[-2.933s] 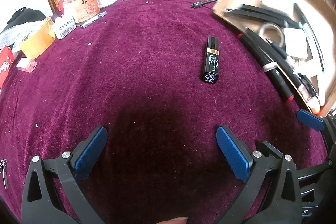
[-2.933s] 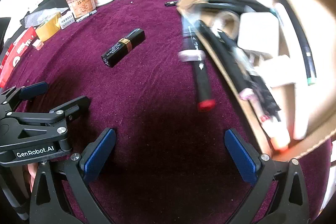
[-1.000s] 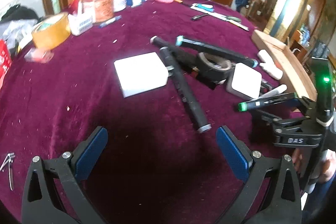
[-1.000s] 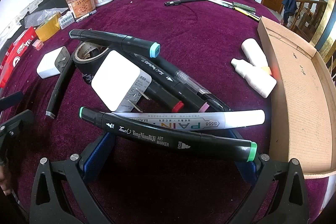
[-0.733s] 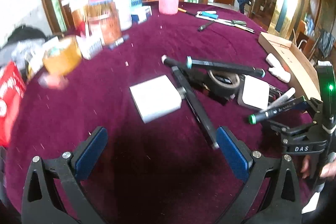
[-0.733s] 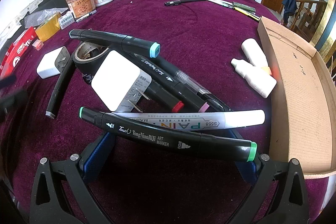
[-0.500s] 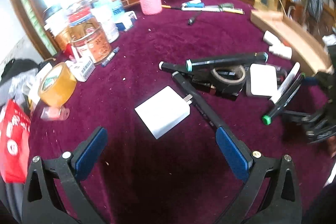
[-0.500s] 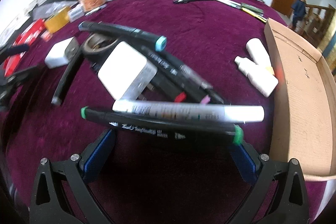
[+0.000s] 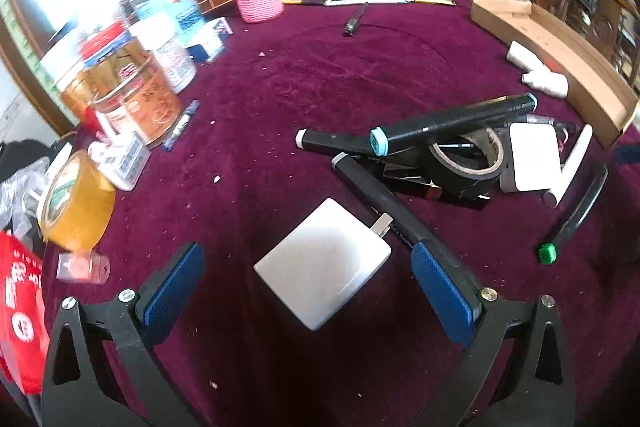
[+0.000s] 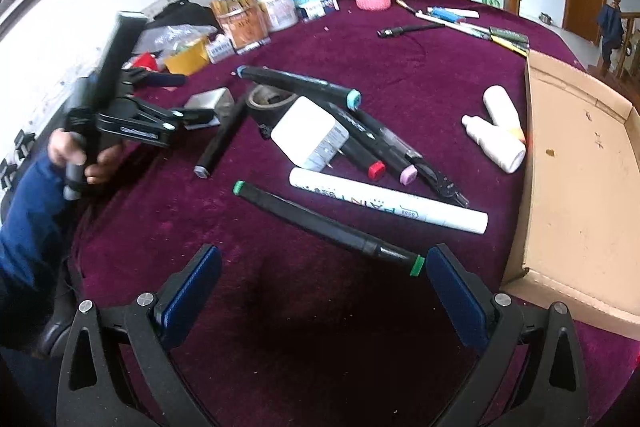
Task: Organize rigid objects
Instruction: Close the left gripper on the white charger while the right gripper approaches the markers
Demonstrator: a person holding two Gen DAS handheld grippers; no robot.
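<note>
Both wide open: left gripper (image 9: 308, 281) over white charger (image 9: 324, 263), right gripper (image 10: 322, 285) nr green-capped marker (image 10: 326, 225) (empty).

Left gripper (image 9: 308, 285) jaws wide apart, lower frame; white charger (image 9: 322, 263) between pads; marker pile (image 9: 452, 143) right of centre.

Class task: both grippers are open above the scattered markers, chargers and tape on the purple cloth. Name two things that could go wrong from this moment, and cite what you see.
1. The left gripper straddles the white charger, whose prongs touch a black marker; closing might nudge that marker.
2. The blue-capped marker rests across the tape roll; lifting nearby items could send it rolling.
</note>
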